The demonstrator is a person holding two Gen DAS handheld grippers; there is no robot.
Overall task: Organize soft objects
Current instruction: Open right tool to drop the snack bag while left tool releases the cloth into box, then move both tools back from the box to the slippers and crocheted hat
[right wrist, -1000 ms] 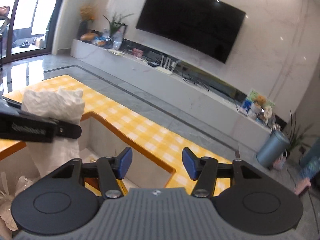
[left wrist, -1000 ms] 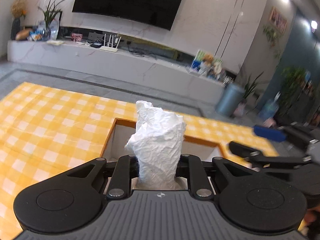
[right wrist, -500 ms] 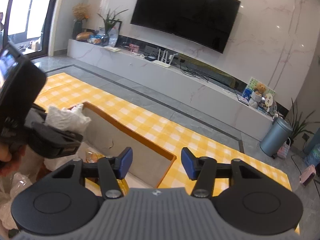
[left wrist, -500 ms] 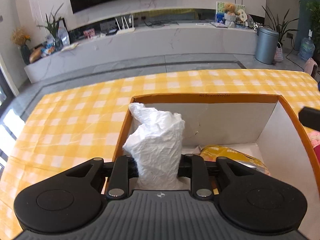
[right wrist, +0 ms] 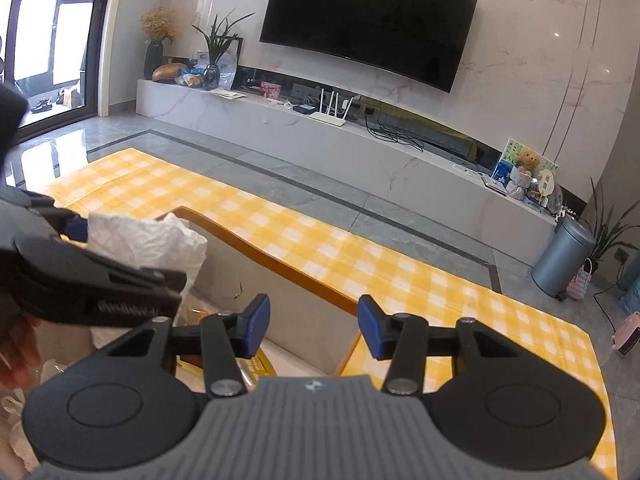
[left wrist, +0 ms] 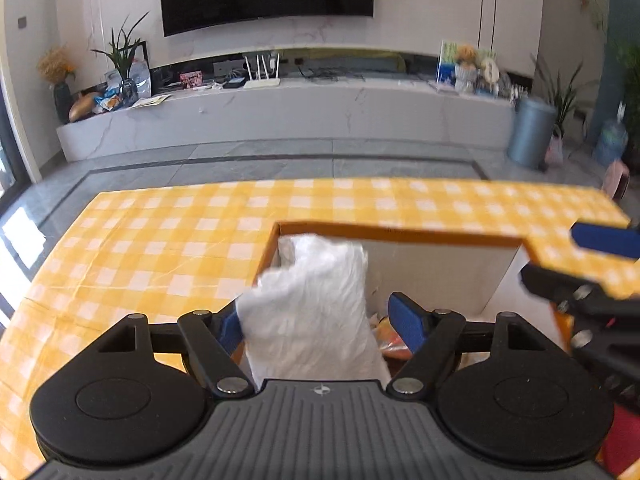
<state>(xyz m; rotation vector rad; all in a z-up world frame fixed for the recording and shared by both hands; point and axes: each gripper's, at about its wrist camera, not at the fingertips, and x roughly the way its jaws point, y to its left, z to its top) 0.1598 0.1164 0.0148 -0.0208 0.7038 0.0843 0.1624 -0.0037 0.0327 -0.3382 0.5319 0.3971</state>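
A crumpled white soft bag (left wrist: 312,304) stands between the fingers of my left gripper (left wrist: 320,324), over the left end of an orange-rimmed box (left wrist: 400,233). The left jaws are open; the right pad stands clear of the bag, the left pad sits at its edge. The bag also shows in the right wrist view (right wrist: 148,240). My right gripper (right wrist: 310,328) is open and empty, above the box's right part near its rim (right wrist: 280,264). A yellow packet (left wrist: 392,336) lies inside the box.
The box sits on a table with a yellow checked cloth (left wrist: 160,248). The right gripper reaches in at the right of the left wrist view (left wrist: 592,272). Clear plastic bags (right wrist: 12,420) lie at the lower left of the right wrist view.
My left gripper has opened; its blue pads now show beside the white bag, which sits lower in the box. The left view has tilted up. The right gripper stays open, shifted slightly.
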